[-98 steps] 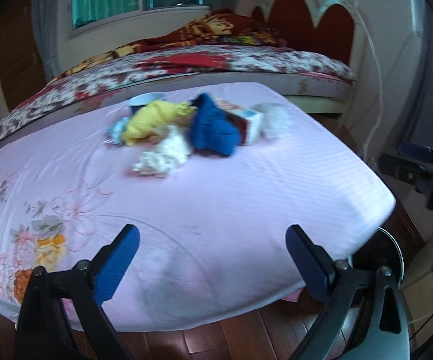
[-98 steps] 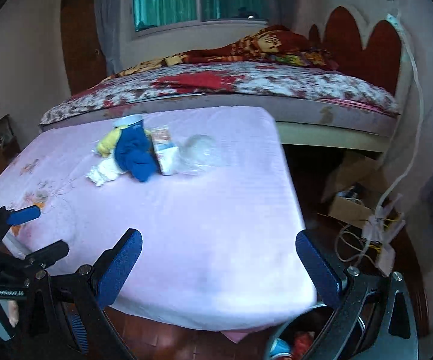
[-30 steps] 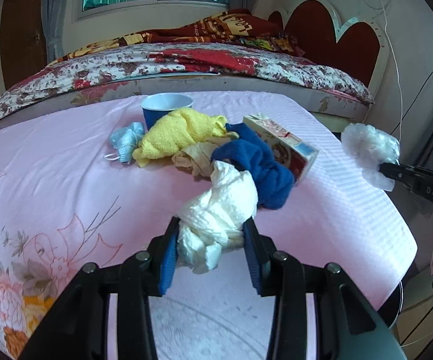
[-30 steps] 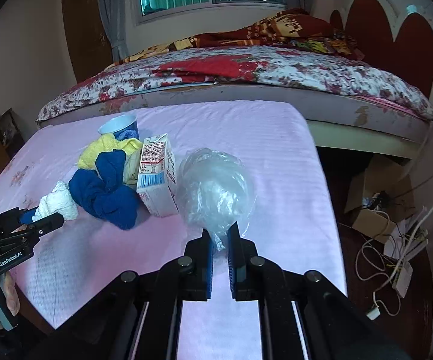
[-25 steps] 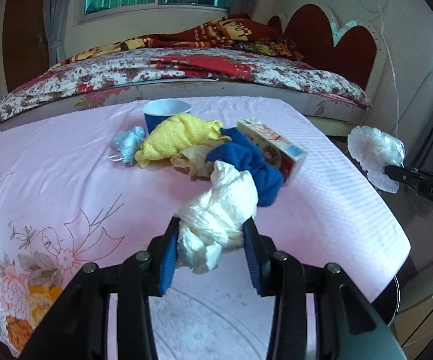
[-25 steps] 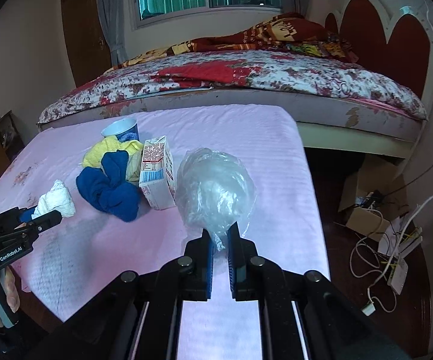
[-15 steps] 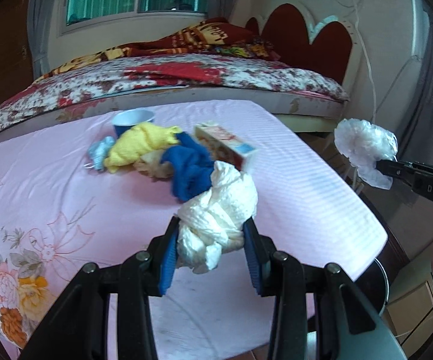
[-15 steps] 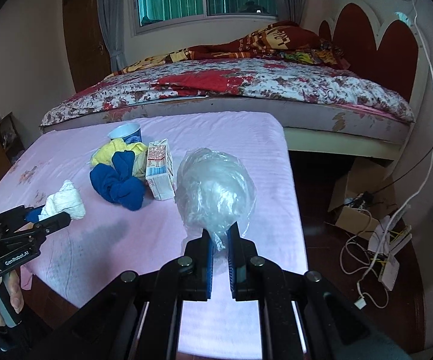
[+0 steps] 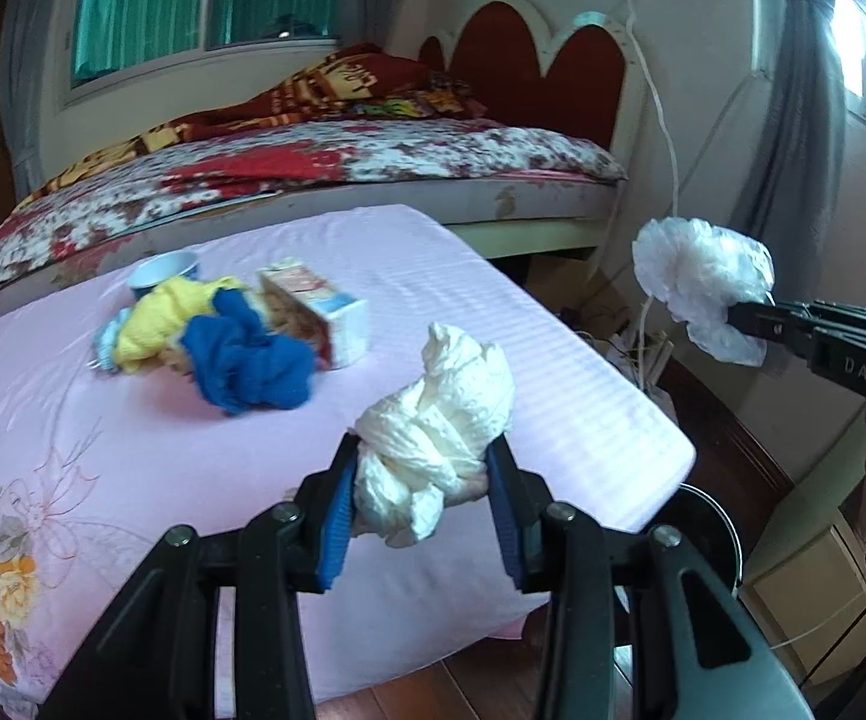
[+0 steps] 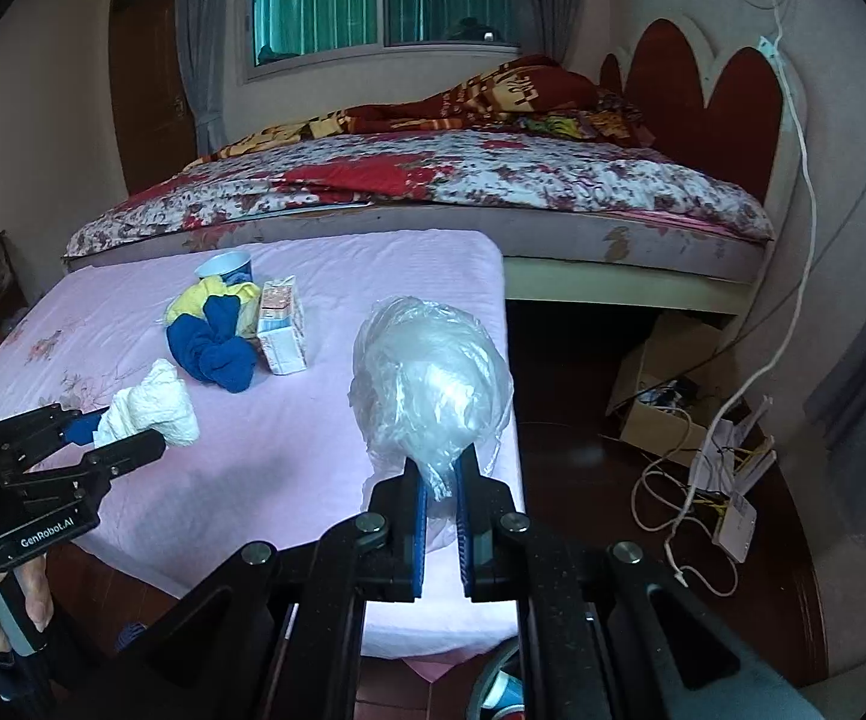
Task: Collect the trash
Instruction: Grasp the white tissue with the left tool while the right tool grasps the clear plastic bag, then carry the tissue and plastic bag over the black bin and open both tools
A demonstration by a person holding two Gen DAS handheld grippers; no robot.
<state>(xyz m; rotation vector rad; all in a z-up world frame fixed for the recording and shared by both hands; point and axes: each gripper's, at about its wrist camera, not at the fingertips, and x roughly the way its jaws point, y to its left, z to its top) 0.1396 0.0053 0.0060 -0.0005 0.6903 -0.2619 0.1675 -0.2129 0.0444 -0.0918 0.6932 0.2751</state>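
Left gripper (image 9: 423, 480) clenched on crumpled white paper wad (image 9: 439, 420), lifted off the pink sheet (image 9: 493, 312) near its right edge, likely for binning | right gripper (image 10: 439, 495) pinches the neck of a crinkly clear plastic bag (image 10: 433, 384) | bin rim (image 9: 712, 510) near right, below | soft blue cloth (image 9: 246, 360), carton (image 9: 318, 312), cup (image 9: 162, 267) remain far left.

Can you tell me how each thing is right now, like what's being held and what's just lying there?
Left hand-held gripper: shut on the white paper wad.
Paper wad: crumpled, held up off the sheet.
Right hand-held gripper: shut on the plastic bag.
Plastic bag: scrunched and puffy, held in the air.
Carton: upright on the pink sheet.
Cup: upright behind the pile.
Blue cloth: bunched, lying on the sheet.
Yellow cloth: bunched, lying beside the blue one.
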